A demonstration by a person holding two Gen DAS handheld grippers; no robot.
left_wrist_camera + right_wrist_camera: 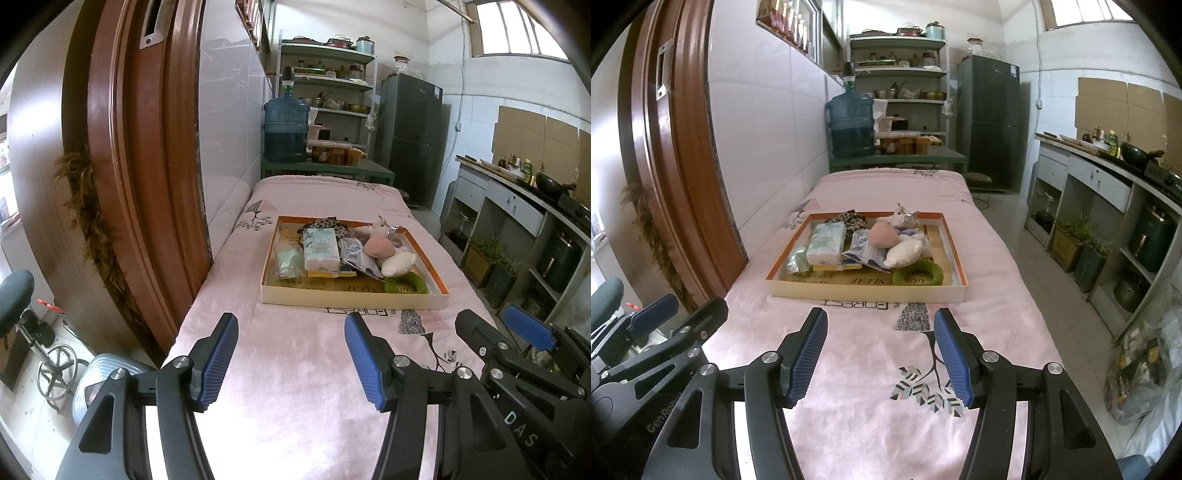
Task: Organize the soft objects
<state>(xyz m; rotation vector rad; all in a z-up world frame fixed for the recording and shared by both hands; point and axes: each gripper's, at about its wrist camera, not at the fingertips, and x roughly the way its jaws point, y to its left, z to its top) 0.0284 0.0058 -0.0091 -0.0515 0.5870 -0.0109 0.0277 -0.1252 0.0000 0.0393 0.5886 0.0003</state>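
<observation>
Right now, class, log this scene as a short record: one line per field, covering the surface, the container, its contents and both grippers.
surface: pink sheet, floral print
container: shallow box with orange rim, resting on the sheet
contents: tissue pack, pink plush, white plush, green ring, leopard cloth, foil pouch
left gripper: open, empty, short of the box
right gripper: open, empty, short of the box

A big blue plastic water jug (851, 125) stands at upper centre, beside green metal shelves (899, 85); a dark tall refrigerator (990, 122) is right of them.
</observation>
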